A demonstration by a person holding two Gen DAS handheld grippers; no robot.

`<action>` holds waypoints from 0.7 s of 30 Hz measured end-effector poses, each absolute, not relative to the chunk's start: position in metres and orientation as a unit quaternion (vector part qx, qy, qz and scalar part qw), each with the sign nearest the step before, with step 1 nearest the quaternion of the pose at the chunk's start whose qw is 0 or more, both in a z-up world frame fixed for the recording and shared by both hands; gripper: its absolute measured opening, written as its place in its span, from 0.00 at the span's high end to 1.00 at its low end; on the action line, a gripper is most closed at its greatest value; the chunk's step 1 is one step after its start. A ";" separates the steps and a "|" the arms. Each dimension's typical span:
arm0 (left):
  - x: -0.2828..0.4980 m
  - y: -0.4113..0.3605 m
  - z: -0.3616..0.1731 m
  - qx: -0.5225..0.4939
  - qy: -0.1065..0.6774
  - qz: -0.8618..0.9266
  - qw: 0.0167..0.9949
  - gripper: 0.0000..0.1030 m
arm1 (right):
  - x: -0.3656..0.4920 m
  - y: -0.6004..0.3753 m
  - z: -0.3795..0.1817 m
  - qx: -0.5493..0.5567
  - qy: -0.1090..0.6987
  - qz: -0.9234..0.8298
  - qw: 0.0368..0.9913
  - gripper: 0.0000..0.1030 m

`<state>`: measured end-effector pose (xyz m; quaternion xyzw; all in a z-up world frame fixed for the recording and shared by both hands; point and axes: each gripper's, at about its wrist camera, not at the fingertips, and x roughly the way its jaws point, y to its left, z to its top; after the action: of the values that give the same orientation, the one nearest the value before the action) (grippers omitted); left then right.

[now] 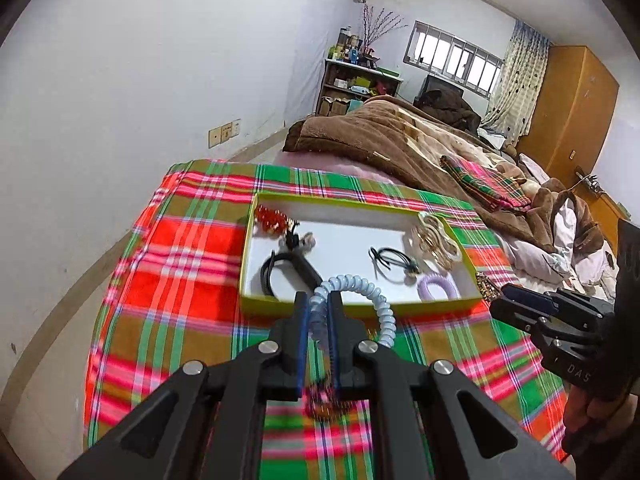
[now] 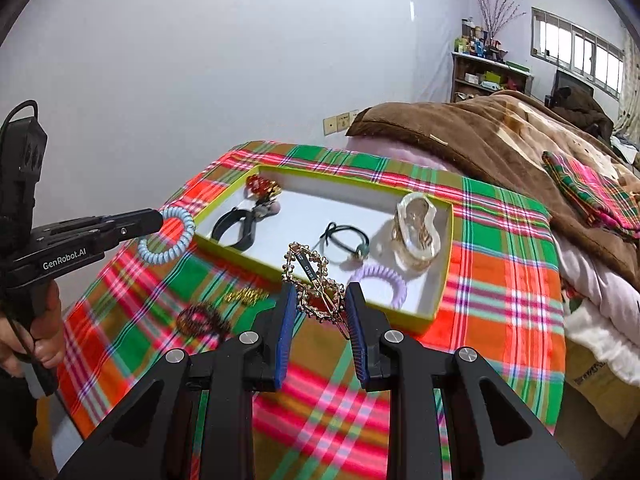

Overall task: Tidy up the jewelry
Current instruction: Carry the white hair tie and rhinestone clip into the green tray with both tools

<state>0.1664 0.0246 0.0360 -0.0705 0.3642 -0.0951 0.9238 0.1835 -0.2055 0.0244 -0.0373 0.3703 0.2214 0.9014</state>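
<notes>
My left gripper (image 1: 319,300) is shut on a pale blue spiral hair tie (image 1: 376,300), which hangs just before the near rim of a yellow-green box (image 1: 360,309) with a white floor. In the right wrist view the left gripper (image 2: 159,216) holds the spiral hair tie (image 2: 166,240) at the box's (image 2: 344,183) left corner. My right gripper (image 2: 320,288) is shut on a gold beaded hair clip (image 2: 310,280) above the near rim. Inside lie red beads (image 1: 270,218), a black headband (image 1: 280,268), a black hair tie (image 1: 392,260), a purple spiral tie (image 1: 436,286) and clear bangles (image 1: 434,242).
The box rests on a plaid cloth (image 2: 500,240) spread over a bed. A brown bead bracelet (image 2: 202,318) and a small gold clip (image 2: 246,295) lie on the cloth near me. A brown blanket (image 2: 480,140) and a folded plaid cloth (image 2: 588,192) lie behind.
</notes>
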 end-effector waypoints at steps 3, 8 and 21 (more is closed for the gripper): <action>0.184 0.024 0.033 -0.065 0.368 -0.095 0.922 0.91 | 0.203 -0.200 0.022 -0.039 0.373 0.219 0.901 0.75; 0.215 0.025 0.022 -0.062 0.379 -0.093 0.919 0.91 | 0.238 -0.189 0.009 -0.047 0.386 0.215 0.896 0.75; 0.273 0.022 0.002 -0.056 0.400 -0.095 0.910 0.91 | 0.300 -0.168 -0.025 -0.049 0.421 0.197 0.884 0.75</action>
<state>0.2729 0.0218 0.0021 -0.0560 0.3999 -0.0948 0.9099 0.2999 -0.1685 -0.0253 -0.0492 0.4214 0.1969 0.8839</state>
